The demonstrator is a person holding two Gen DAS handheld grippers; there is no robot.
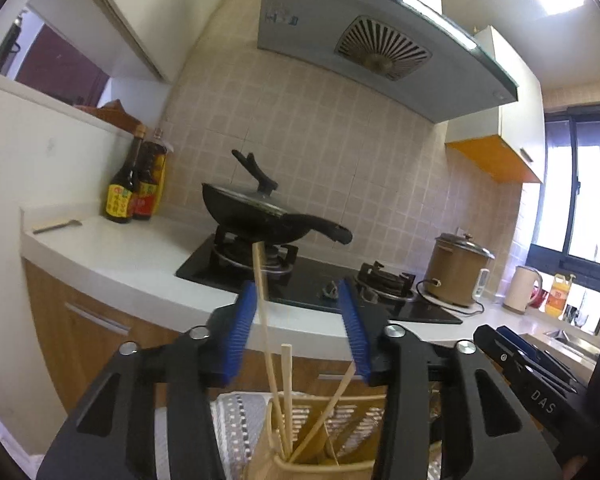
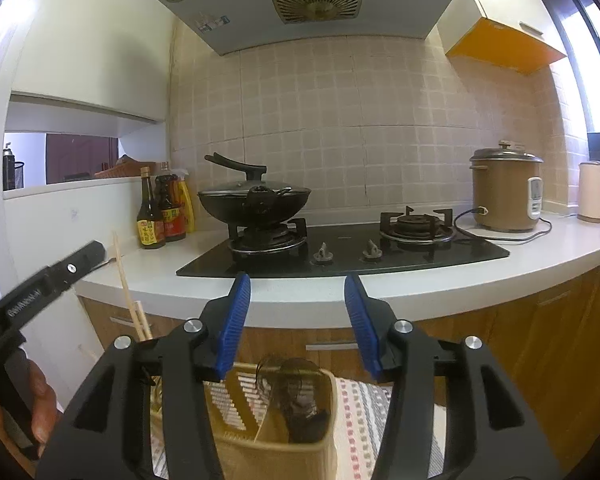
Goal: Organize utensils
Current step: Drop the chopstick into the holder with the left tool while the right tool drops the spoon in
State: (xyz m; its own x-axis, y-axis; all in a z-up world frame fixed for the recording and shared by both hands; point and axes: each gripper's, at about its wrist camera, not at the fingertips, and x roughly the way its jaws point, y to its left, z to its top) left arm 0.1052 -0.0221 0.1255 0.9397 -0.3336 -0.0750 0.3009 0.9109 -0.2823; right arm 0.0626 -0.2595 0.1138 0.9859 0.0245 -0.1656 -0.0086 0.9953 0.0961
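A beige slotted utensil holder [image 1: 332, 424] sits low in front of both grippers. In the left wrist view several bamboo chopsticks [image 1: 266, 332] stand in it, one rising between the blue pads. My left gripper [image 1: 300, 320] is open above the holder, not clamping the chopsticks. In the right wrist view the holder [image 2: 284, 408] contains a dark utensil [image 2: 300, 400]. My right gripper [image 2: 296, 312] is open and empty above it. The chopsticks [image 2: 130, 300] show at the left there. One utensil [image 1: 58, 226] lies on the counter at the far left.
A white counter [image 2: 340, 292] carries a black gas hob [image 2: 340, 248] with a lidded wok [image 2: 254, 200] on the left burner. Sauce bottles [image 2: 164, 216] stand at the left. A rice cooker [image 2: 504, 192] and kettle [image 2: 594, 192] stand at the right. A striped cloth [image 2: 368, 412] lies under the holder.
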